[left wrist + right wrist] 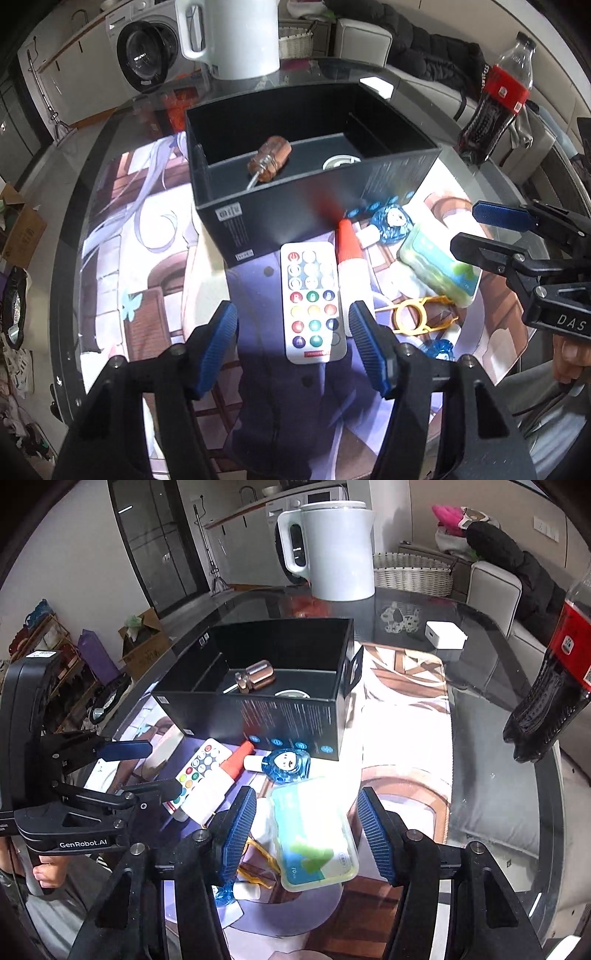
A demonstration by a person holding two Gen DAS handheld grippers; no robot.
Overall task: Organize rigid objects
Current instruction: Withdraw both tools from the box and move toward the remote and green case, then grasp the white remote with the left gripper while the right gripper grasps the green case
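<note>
Glass tabletop (491, 716) carries a printed mat (122, 266). On the mat, a black open box (314, 162); inside it a copper-coloured cylindrical object (269, 158) and a round white item (340, 161), both on the box floor. White kettle (332, 550) at the far edge of the tabletop, cola bottle (495, 103) to the right, small white cube (445, 635) behind the box.

Loose items lie on the mat just in front of the box. Green-white flat packet (314, 834): directly between the open fingers of the right claw (306, 834), fingers apart on both sides, not touching it as far as I can tell. White remote (314, 302) with coloured buttons: directly ahead of the left claw (293, 328), lying between the spread fingers, no contact visible. Left claw released, holding nothing; right claw released too.

White glue bottle with red tip (349, 266) touches the remote's right edge. Blue round trinket with a face (288, 762) is near the box front, just beyond the packet. Yellow plastic ring tool (417, 314) is beside the packet, partly under it in the right wrist view.
</note>
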